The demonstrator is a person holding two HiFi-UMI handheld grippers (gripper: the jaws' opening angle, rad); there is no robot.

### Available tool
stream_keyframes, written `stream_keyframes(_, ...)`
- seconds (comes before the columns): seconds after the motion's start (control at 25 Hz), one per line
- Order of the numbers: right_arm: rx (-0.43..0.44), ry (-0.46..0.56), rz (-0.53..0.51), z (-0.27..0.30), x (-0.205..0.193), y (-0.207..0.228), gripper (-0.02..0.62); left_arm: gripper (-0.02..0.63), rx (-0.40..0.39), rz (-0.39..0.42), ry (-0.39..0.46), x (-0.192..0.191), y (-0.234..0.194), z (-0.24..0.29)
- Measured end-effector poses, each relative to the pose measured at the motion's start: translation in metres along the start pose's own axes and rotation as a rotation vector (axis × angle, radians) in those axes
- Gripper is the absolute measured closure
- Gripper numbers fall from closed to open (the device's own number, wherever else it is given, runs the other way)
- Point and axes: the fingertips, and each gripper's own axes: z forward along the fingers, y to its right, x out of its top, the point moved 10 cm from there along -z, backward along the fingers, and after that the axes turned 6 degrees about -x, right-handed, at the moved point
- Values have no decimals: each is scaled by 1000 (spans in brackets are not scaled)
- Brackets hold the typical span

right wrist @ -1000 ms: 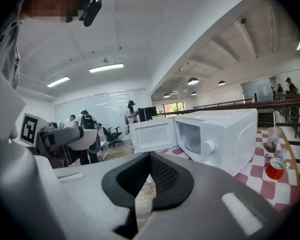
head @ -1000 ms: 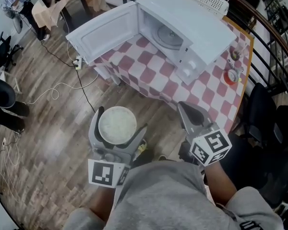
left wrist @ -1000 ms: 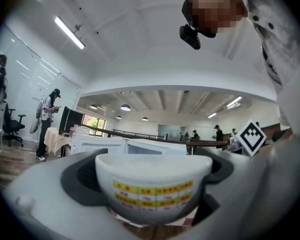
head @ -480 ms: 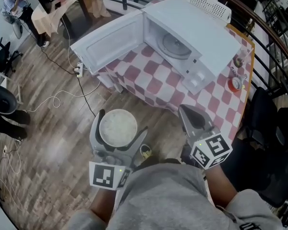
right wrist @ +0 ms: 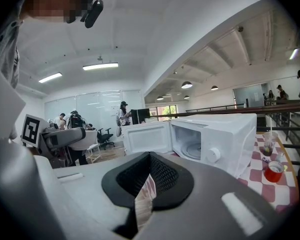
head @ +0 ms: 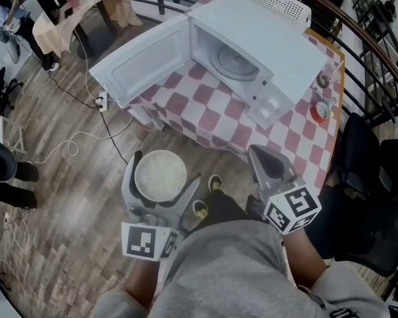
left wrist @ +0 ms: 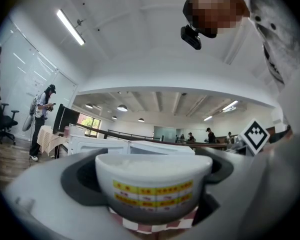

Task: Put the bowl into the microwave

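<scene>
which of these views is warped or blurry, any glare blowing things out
Left gripper view: strong fisheye with dark corners; the bowl sits close and slightly soft; the strip light is bright but washes nothing out. Right gripper view: same fisheye; the microwave is sharp, the near fingers blurred. Head view: even light, fairly sharp, no glare.

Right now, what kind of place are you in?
Probably an open office or lab, not a home kitchen: office chairs, long ceiling lights, and a microwave on a checked table.
</scene>
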Motion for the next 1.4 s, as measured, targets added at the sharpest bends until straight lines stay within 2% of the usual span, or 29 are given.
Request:
stream_keyframes(0.28, 2, 8, -5, 19, 6, 7, 598, 63, -5, 4, -5, -2, -11, 14)
stream_keyframes(0.68, -6, 4, 23, 79, 12, 19, 598, 63, -41, 8, -36, -4, -49, 64)
stream_keyframes(1.12, -48, -17, 74, 146, 28, 42, 598, 63, -159, 15, -112, -9, -92, 161)
stream_keyframes(1.4, -50, 32, 134, 167, 58, 64, 598, 63, -255, 37, -151, -11, -104, 225)
